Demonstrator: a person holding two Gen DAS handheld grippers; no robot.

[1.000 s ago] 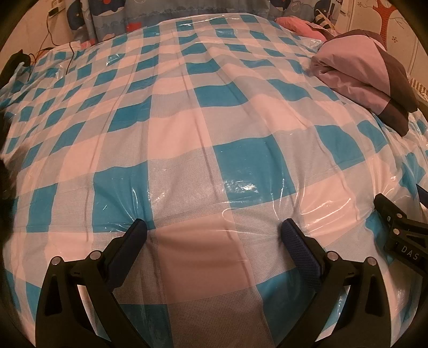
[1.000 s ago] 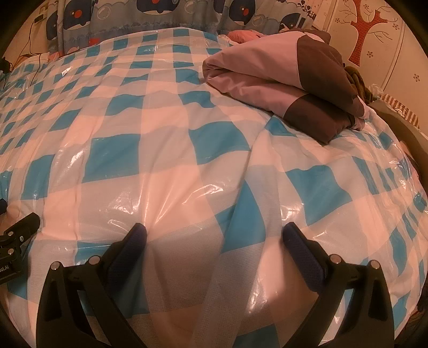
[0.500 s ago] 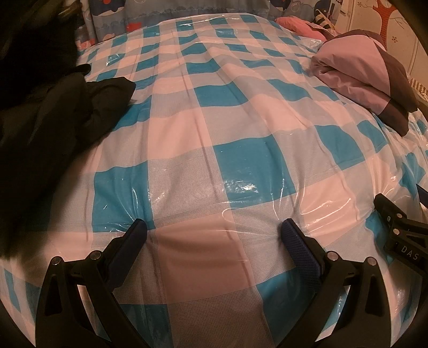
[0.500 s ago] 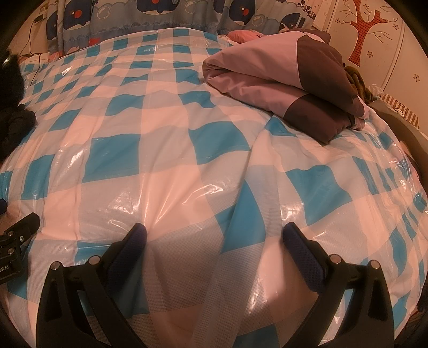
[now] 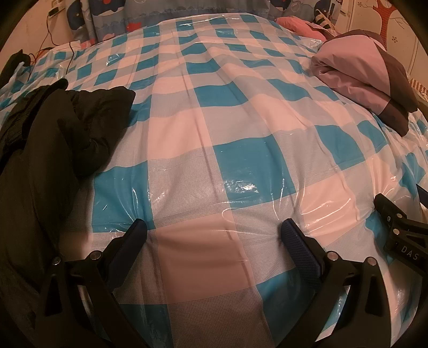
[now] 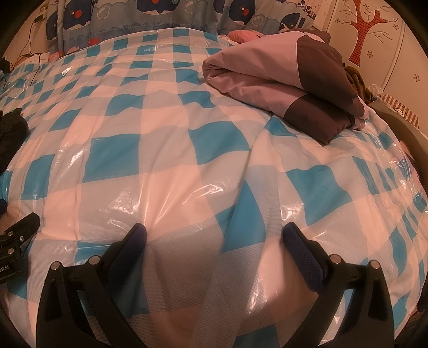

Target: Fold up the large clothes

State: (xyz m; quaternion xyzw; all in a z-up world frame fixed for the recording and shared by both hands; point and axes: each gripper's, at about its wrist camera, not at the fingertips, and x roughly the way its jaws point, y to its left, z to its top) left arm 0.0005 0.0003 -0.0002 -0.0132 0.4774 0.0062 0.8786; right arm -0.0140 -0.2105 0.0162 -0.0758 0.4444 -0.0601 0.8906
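A crumpled black garment [image 5: 53, 139] lies on the left of the blue-and-white checked bed cover [image 5: 214, 128], left of my left gripper [image 5: 214, 233]; its edge shows at the far left of the right wrist view [image 6: 10, 133]. My left gripper is open and empty, low over the cover. My right gripper [image 6: 214, 233] is open and empty too, beside the left one. A folded pink and brown garment [image 6: 289, 85] lies at the far right of the bed, also in the left wrist view [image 5: 366, 80].
The cover is under shiny clear plastic. A cartoon-print headboard cloth [image 6: 160, 16] runs along the far edge. Pink cloth [image 5: 297, 24] lies at the back right. A wall with a red tree sticker [image 6: 366, 29] is on the right. Cables [image 5: 50, 32] hang at the back left.
The black garment has come in from the left and settled on the bed beside my left gripper. Neither gripper has moved.
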